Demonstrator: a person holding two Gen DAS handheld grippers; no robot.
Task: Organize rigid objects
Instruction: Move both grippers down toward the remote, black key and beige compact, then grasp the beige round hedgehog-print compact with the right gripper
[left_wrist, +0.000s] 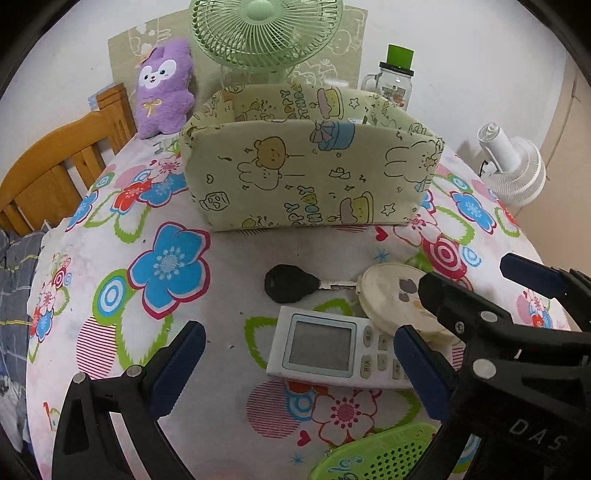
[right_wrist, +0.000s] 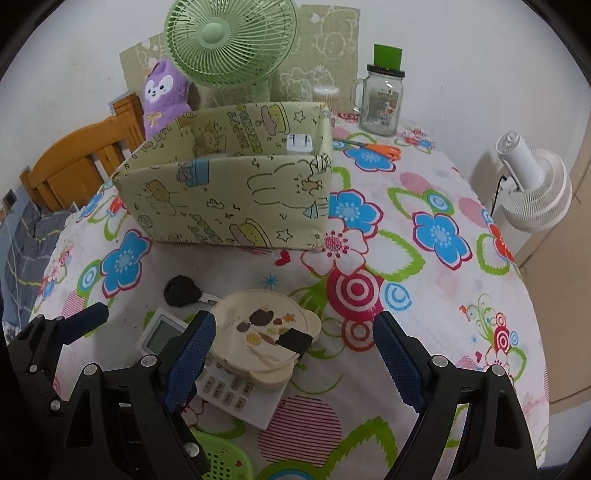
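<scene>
A white remote control (left_wrist: 317, 347) lies on the flowered tablecloth, with its button end under a cream round case (left_wrist: 395, 295) printed with leaves. A black-headed key (left_wrist: 291, 284) lies just beyond them. My left gripper (left_wrist: 299, 369) is open and hangs over the remote's screen end without touching it. My right gripper (right_wrist: 295, 358) is open too, and the cream case (right_wrist: 258, 336) sits between its blue pads, nearer the left one. The remote (right_wrist: 236, 395) and the key (right_wrist: 183, 291) also show in the right wrist view. Behind them stands an open green fabric box (right_wrist: 229, 192).
A white item (right_wrist: 299, 144) rests inside the box. Orange scissors (right_wrist: 376, 149), a glass jar (right_wrist: 382, 99), a green fan (right_wrist: 229, 40) and a purple plush (right_wrist: 162, 99) stand behind. A green perforated object (left_wrist: 388, 458) lies nearest; a white fan (right_wrist: 535, 188) stands beyond the right edge.
</scene>
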